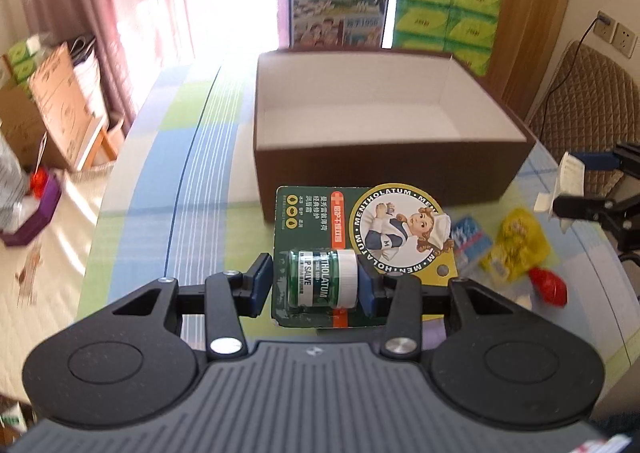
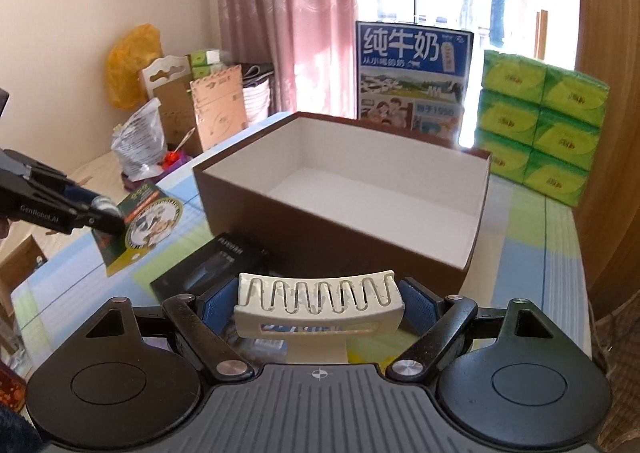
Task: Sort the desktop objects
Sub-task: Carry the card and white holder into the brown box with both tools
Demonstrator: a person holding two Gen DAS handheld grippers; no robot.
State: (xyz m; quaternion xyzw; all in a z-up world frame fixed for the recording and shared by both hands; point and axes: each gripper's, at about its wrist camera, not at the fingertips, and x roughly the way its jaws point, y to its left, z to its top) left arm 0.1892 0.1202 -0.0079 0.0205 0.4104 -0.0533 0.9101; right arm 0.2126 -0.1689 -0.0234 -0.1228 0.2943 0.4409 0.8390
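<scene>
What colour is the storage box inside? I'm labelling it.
White inside, brown outside; the storage box shows best in the right wrist view.

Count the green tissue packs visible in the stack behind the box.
6, right wrist view: two columns of three in the tissue stack, behind the brown box, right of the milk carton. More may be hidden.

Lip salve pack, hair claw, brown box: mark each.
lip salve pack (image 1: 322, 285), left wrist view, on the jar label.
hair claw (image 2: 320, 295), right wrist view, on its teeth.
brown box (image 2: 320, 231), right wrist view, on the front wall.

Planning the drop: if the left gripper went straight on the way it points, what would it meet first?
Probably the near wall of the brown box; the left gripper, holding the lip salve card, seems below its rim, though depth is unclear.
</scene>
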